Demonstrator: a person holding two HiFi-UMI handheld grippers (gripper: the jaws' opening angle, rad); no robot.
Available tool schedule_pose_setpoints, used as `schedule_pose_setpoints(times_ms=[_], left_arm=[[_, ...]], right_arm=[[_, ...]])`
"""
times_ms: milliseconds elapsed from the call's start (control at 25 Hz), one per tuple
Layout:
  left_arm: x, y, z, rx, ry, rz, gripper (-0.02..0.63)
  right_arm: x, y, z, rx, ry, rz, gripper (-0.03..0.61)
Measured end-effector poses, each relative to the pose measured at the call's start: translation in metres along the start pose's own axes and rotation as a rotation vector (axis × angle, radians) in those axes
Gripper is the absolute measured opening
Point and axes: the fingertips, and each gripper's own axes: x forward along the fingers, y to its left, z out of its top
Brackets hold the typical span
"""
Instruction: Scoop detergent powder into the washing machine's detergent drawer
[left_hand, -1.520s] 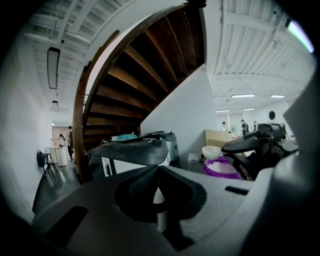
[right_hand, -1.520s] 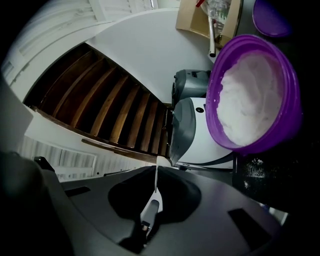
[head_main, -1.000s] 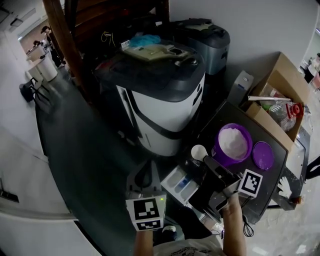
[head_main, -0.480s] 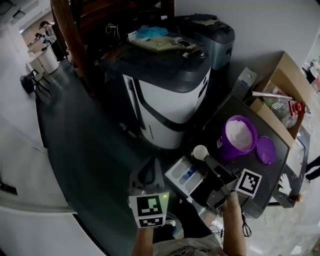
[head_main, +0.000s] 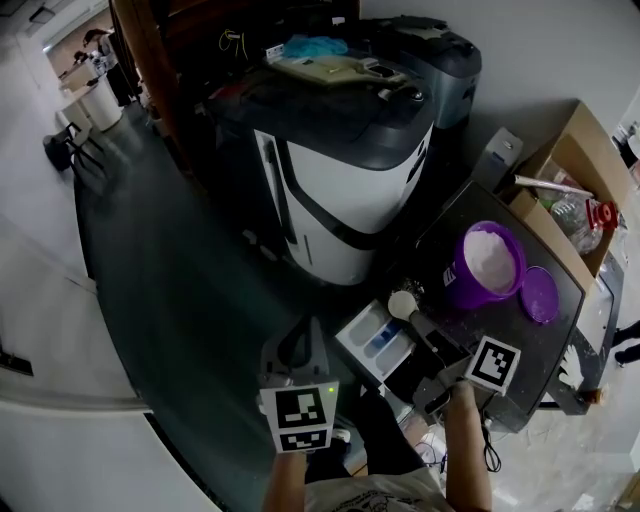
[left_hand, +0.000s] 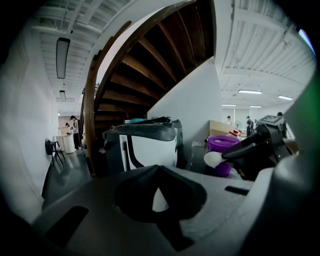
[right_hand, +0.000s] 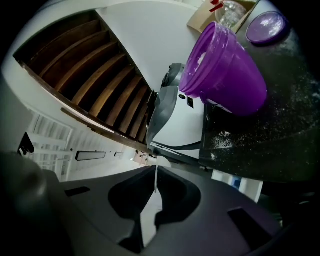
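The right gripper (head_main: 420, 325) has its jaws clamped on the thin handle of a white scoop (head_main: 402, 303), whose powder-filled bowl sits at the far corner of the detergent drawer (head_main: 372, 345). The left gripper (head_main: 298, 338) has its jaws pressed together, empty, near the drawer. A purple tub (head_main: 488, 262) of powder stands on the worktop (head_main: 520, 345) beside its lid (head_main: 541, 295).

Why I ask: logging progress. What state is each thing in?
purple tub: open, holding white powder.
lid: off, lying beside the tub.
detergent drawer: open, compartments exposed.
scoop: held over the drawer.
right gripper: shut on the scoop's handle.
left gripper: shut, empty.
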Motion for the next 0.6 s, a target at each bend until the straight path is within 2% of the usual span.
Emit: schedule_pose_setpoints(times_ms=[320,440,600], left_arm=[[0.000,0.007,-0.019,-0.014,0.035,0.014,0.002],[0.002,0.007,-0.024,-0.019,0.045,0.016,0.002],[0.005,0.007,-0.029,-0.023,0.056,0.017,0.002]], right_arm=[[0.007,-0.029,-0.020,-0.093,0.053,-0.158,0.021],[0.015,-0.034,-0.029,-0.129,0.072,-0.175,0.021],[0.022,-0.045,-0.037,-0.260,0.113,-0.225,0.021]])
